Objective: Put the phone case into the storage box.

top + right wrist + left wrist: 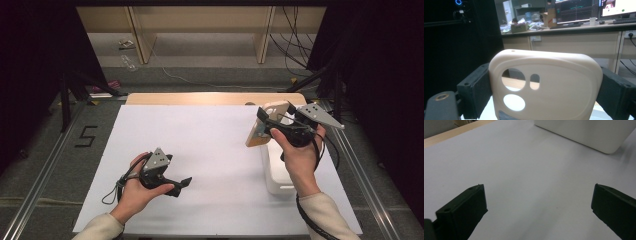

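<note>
Two grippers are in use. Right gripper (267,122): jaws clamped on both edges of a beige phone case (544,87), held raised above the white box (275,172) at right. Left gripper (184,184): jaws spread, nothing between, low over the white sheet (200,140), near left.

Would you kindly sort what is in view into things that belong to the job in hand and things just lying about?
Job in hand:
- beige phone case, clamped by the right gripper
- white box beneath it
- left gripper, open over the white sheet

Lying about:
- clear plastic bottle on the floor
- cables beyond the table
</note>
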A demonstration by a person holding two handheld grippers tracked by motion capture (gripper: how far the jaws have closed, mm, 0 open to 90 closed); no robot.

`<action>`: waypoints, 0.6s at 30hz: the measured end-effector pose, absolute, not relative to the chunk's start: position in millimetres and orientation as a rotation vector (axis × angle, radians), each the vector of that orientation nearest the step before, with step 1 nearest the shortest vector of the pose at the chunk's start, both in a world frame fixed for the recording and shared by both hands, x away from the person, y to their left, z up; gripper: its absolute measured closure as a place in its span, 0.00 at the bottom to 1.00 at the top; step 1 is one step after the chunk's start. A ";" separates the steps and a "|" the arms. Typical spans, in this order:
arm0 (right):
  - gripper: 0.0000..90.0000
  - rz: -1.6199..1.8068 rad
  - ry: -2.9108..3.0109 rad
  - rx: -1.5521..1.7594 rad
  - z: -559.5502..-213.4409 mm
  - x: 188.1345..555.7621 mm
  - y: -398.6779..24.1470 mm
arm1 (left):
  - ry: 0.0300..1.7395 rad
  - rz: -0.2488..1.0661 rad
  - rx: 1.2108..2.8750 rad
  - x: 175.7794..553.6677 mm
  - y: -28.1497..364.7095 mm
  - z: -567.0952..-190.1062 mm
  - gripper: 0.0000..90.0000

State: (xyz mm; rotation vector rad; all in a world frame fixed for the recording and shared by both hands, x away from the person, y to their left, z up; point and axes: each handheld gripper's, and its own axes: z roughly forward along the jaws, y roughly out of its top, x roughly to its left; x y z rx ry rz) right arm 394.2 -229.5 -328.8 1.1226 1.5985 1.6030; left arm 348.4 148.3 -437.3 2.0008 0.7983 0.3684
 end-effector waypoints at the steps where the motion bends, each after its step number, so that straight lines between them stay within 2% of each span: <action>1: 0.13 1.602 1.598 1.124 -328.6 394.2 -229.9 | 0.798 0.368 2.001 348.4 148.3 -437.4 0.00; 18: 0.13 1.590 1.569 1.137 -326.2 395.1 -238.7 | 0.799 0.369 2.000 348.5 148.4 -437.2 0.00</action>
